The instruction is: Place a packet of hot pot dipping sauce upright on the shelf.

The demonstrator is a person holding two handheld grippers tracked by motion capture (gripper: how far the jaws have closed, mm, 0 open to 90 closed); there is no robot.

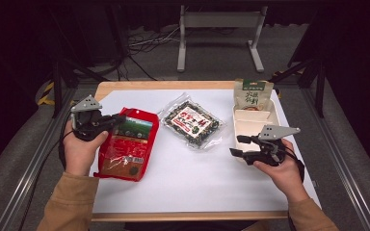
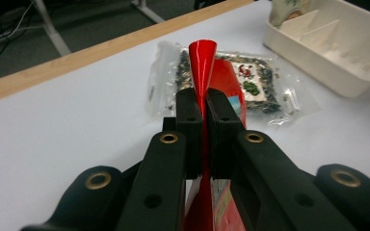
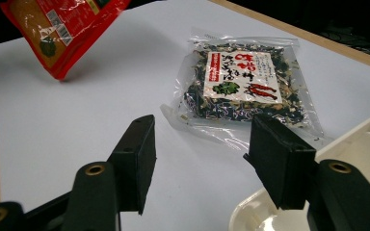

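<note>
A red snack pouch (image 1: 128, 144) lies at the table's left, its upper left edge pinched by my left gripper (image 1: 114, 120). In the left gripper view the jaws are shut on the pouch's thin red edge (image 2: 202, 62). The pouch (image 3: 60, 29) hangs tilted above the white mat in the right gripper view. A clear packet of dark dried greens (image 1: 191, 122) lies flat at mid-table, also seen as the packet (image 3: 243, 86) ahead of my right gripper (image 3: 200, 159). My right gripper (image 1: 237, 146) stands open beside the white divided tray (image 1: 250, 126), holding nothing.
A green and beige bag (image 1: 253, 94) stands upright in the far end of the tray. The tray's rim (image 3: 250, 216) lies right under my right gripper's jaws. A white mat (image 1: 192, 178) covers the wooden table. A metal frame (image 1: 219, 29) stands on the floor behind.
</note>
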